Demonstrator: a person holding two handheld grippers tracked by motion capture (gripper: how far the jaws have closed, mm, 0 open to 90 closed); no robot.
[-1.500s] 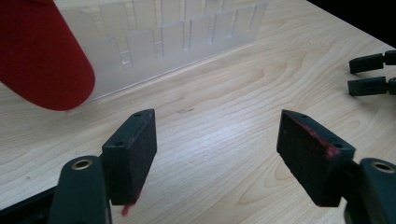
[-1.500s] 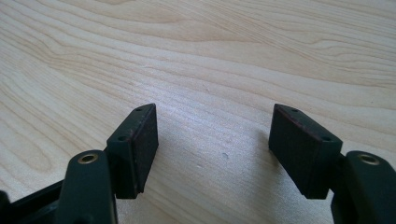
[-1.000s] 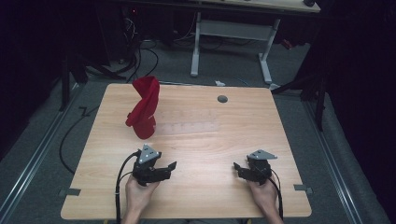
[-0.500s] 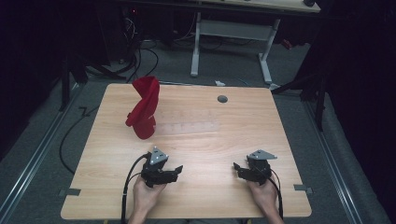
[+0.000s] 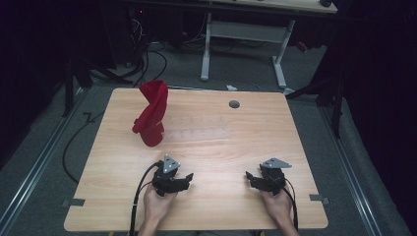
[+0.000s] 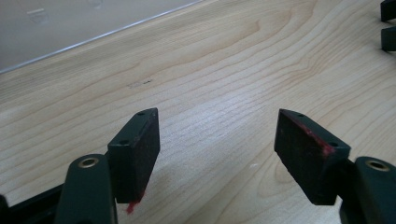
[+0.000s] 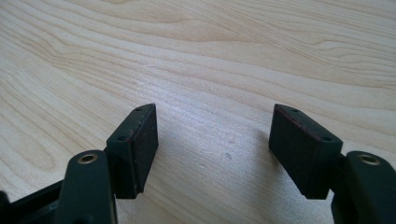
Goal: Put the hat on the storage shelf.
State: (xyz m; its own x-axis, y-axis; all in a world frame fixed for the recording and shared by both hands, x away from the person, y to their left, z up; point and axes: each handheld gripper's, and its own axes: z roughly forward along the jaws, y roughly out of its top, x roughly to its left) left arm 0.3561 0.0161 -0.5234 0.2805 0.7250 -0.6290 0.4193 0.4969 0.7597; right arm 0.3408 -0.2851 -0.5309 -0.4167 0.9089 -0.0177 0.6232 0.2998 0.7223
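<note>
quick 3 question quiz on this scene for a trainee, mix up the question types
1. True or false: the red cloth lies flat on the table.
2. Which hand-held gripper is nearer the cloth: A left, B right?
3. What is between the left gripper's jaws?

Key:
1. False: it stands up in a twisted heap.
2. A.
3. Nothing; they stand open over bare wood.

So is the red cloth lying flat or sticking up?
Sticking up. In the high view the red cloth rises from the table as a twisted bundle, with nothing holding it; both tongs are near the front edge, away from it.
</note>
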